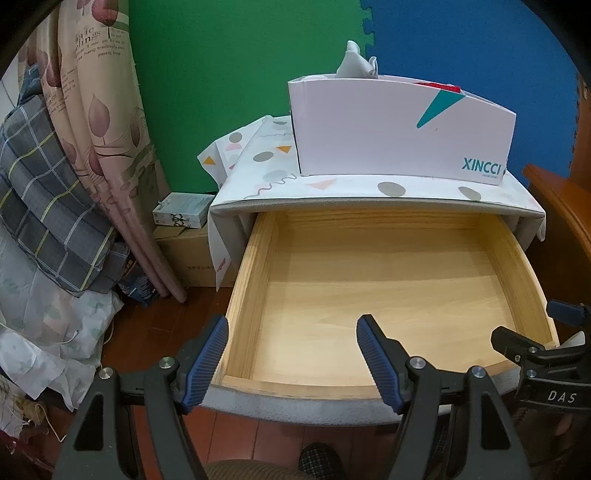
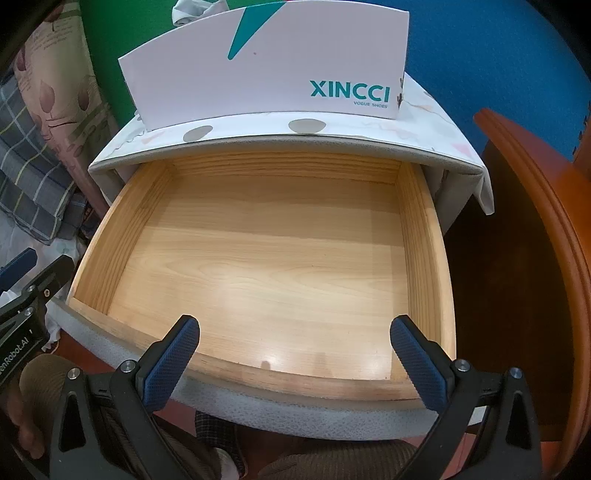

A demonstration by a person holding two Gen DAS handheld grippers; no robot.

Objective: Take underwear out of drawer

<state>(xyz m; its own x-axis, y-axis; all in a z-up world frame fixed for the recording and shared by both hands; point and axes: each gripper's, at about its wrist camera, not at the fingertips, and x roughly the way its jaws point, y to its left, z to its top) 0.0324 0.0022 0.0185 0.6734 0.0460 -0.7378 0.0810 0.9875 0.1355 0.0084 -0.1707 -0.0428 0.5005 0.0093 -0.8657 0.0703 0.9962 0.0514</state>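
The wooden drawer is pulled out of a small cabinet, and its floor shows nothing but bare wood in both views. On the cabinet top stands a white XINCCI shoe box. Grey cloth and something red poke out of the box. My left gripper hovers open over the drawer's front left corner, nothing between its fingers. My right gripper hangs open above the drawer's front edge, also with nothing in it. It shows as well at the right edge of the left wrist view, right gripper.
A patterned cloth covers the cabinet top. Folded bedding and a rolled floral fabric stand at the left. Small boxes sit on the floor by the wall. A brown wooden piece of furniture stands at the right.
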